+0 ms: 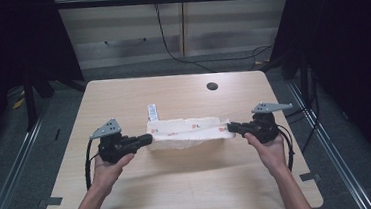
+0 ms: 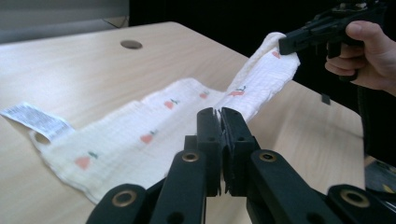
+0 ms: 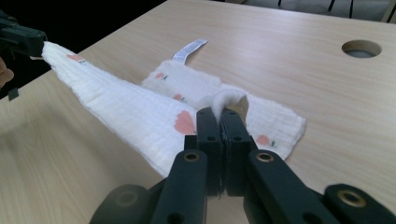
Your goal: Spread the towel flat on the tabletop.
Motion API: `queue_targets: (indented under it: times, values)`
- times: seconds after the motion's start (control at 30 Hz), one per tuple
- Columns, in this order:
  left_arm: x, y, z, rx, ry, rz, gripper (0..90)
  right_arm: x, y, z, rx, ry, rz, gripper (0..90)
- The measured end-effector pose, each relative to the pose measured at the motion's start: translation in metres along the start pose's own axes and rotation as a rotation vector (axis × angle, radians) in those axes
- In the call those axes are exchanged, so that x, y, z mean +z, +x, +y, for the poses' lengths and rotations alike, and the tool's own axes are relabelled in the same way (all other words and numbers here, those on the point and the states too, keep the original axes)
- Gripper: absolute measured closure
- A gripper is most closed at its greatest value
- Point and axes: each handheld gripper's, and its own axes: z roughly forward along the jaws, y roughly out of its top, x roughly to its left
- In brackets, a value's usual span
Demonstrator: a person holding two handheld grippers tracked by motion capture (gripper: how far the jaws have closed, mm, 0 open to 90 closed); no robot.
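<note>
My left tongs [image 1: 148, 139] and right tongs [image 1: 230, 127] each clamp an end of the white peach-printed muslin cloth [image 1: 188, 129].
I hold one edge lifted and taut above the pale wooden table [image 1: 190, 184], likely to fold it.

No text can be read anywhere. The white tag [image 2: 35, 120] sewn to the cloth's [image 2: 140, 140] corner carries fine grey print, too small and blurred to make out in the left gripper view, and it is no clearer in the high view or the right gripper view. The cloth's red marks are small fruit pictures, not letters or numbers.
</note>
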Motion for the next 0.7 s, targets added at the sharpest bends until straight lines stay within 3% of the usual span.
queue_targets:
  times: [0.5, 0.7]
  values:
    - [0.005, -0.013, -0.037, -0.021, 0.067, -0.027, 87.0, -0.008, 0.009, -0.032, 0.017, 0.033, 0.017, 88.3]
    - [0.005, -0.016, -0.05, -0.014, 0.114, -0.025, 86.9, -0.007, 0.015, -0.049, 0.01, 0.086, 0.018, 88.0]
